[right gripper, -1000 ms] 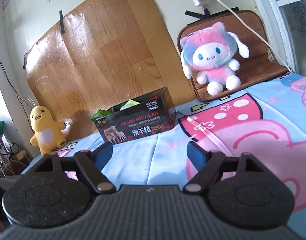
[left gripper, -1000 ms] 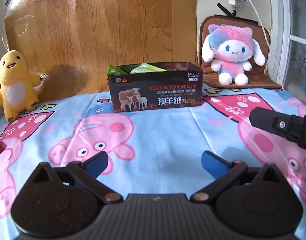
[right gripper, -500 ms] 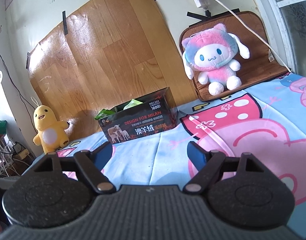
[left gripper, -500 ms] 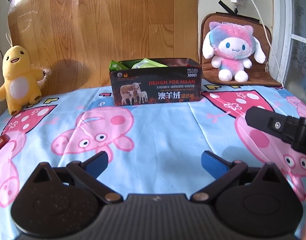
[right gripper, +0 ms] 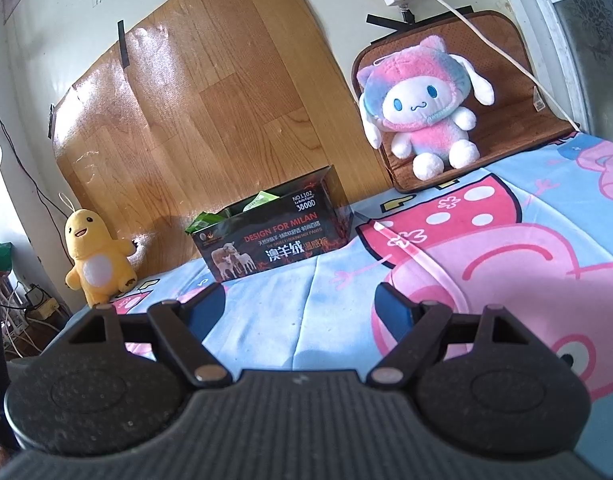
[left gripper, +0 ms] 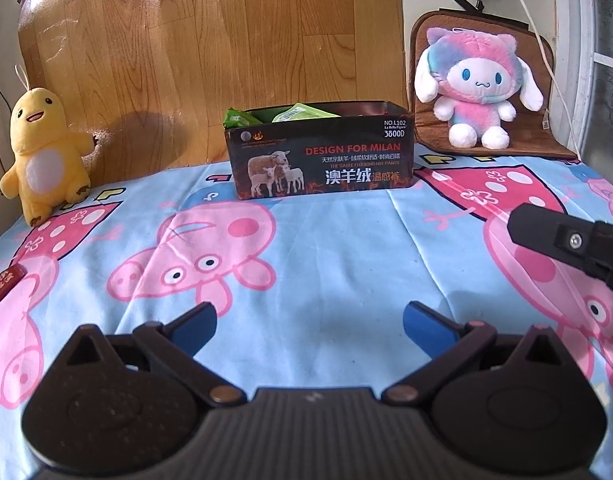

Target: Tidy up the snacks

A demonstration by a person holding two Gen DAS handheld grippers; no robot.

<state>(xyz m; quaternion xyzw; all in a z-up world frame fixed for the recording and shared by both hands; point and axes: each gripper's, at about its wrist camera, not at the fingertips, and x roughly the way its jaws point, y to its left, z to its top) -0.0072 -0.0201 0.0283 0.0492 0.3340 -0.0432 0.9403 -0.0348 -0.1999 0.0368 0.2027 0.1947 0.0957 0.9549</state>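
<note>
A dark printed box [left gripper: 320, 152] [right gripper: 274, 236] stands at the back of the cartoon-pig bedsheet [left gripper: 338, 248], with green snack packets [left gripper: 290, 114] [right gripper: 258, 202] sticking out of its open top. A red snack packet [left gripper: 0, 286] lies at the far left edge of the sheet. My left gripper [left gripper: 309, 320] is open above the sheet, well short of the box, with nothing between its blue fingertips. My right gripper [right gripper: 300, 304] is also open and empty; part of its black body [left gripper: 566, 240] shows at the right of the left wrist view.
A yellow plush duck [left gripper: 44, 152] [right gripper: 96, 260] sits at the back left. A pink and blue plush [left gripper: 474, 84] [right gripper: 418, 112] leans on a brown mat [right gripper: 502, 92] at the back right. A wood-pattern panel [left gripper: 226, 40] covers the wall behind. Cables [right gripper: 26, 312] lie off the left side.
Both grippers have drawn back and tilted a little, so the box and plush toys sit slightly farther off. Both stay open and empty.
</note>
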